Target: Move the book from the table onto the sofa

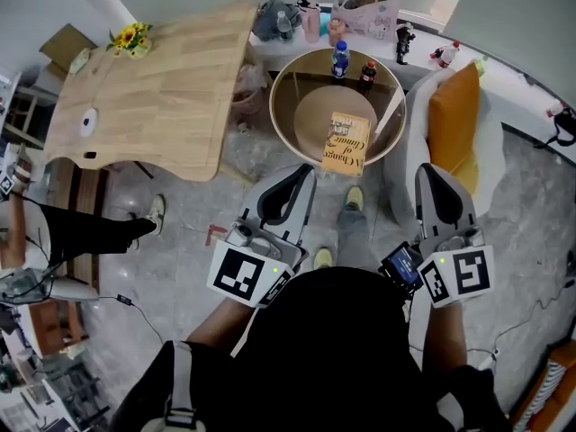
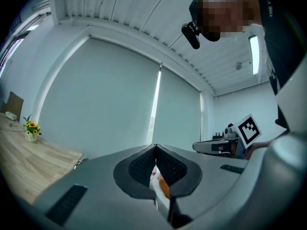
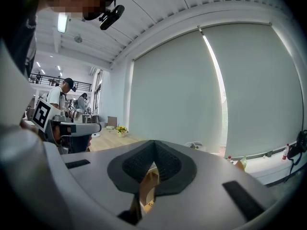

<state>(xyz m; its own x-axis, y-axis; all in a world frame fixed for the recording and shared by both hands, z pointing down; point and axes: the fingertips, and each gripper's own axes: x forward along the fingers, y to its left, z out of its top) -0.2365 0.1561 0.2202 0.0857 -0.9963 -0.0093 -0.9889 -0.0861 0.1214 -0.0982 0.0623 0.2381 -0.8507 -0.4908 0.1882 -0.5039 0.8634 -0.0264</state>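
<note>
The book (image 1: 346, 143), tan with dark lettering, lies flat on the near side of a round table (image 1: 290, 115). To its right stands the white sofa (image 1: 504, 106) with an orange cushion (image 1: 453, 115). My left gripper (image 1: 307, 173) hangs short of the table's near-left rim, jaws shut and holding nothing. To the right of the table's near rim, beside the sofa, my right gripper (image 1: 426, 173) is also shut and holds nothing. In the left gripper view the left gripper (image 2: 155, 147) points level at a window blind. The right gripper (image 3: 154, 143) shows only a tan sliver below its tips.
Two bottles (image 1: 339, 59) stand at the round table's far side. A long wooden table (image 1: 153, 88) with flowers (image 1: 130, 37) fills the left. A cluttered shelf (image 1: 360, 12) runs along the back wall. A person's leg (image 1: 90, 232) reaches in at the left.
</note>
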